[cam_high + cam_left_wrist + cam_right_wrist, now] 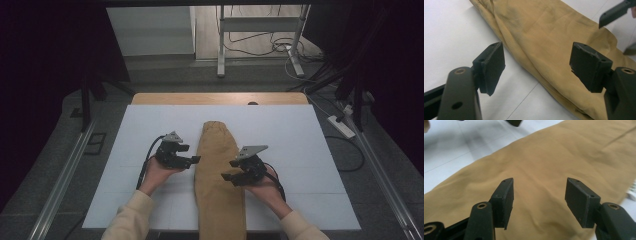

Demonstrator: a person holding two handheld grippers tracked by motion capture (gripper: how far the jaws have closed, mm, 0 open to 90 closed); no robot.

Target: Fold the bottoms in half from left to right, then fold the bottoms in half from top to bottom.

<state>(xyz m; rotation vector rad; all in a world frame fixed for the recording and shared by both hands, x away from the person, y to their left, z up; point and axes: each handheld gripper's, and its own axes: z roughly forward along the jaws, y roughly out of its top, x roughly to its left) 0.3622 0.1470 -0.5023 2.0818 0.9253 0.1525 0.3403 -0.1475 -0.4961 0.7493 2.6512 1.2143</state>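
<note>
Tan cotton cloth, a long folded garment [218, 175], is lying as a narrow strip down the middle of the white-covered surface [300, 150], its rounded far end reaching toward the far edge and its near end hanging over the near edge between the person's forearms. Folded lengthwise this way, it is presenting one long edge to each hand. The left gripper [191, 161] is hovering just beside the garment's left long edge, jaws released and standing apart; in the left gripper view the folded edge of the cloth [541, 50] is running between the two pads [494, 65] without being pinched, which suggests it is being lined up for a grasp of that edge. The right gripper [228, 178] is hanging over the garment's right long edge, jaws likewise released, and in the right gripper view the cloth [539, 170] is lying flat beneath the open pads [505, 202], untouched. Both tools are facing inward across the strip, apparently positioned for a further fold or a smoothing pass. Bare white surface is lying open on either side of the garment, out to the left and right edges, leaving ample room for swinging the cloth sideways; the overhang at the near edge is the one place where the fabric could be slipping off.
</note>
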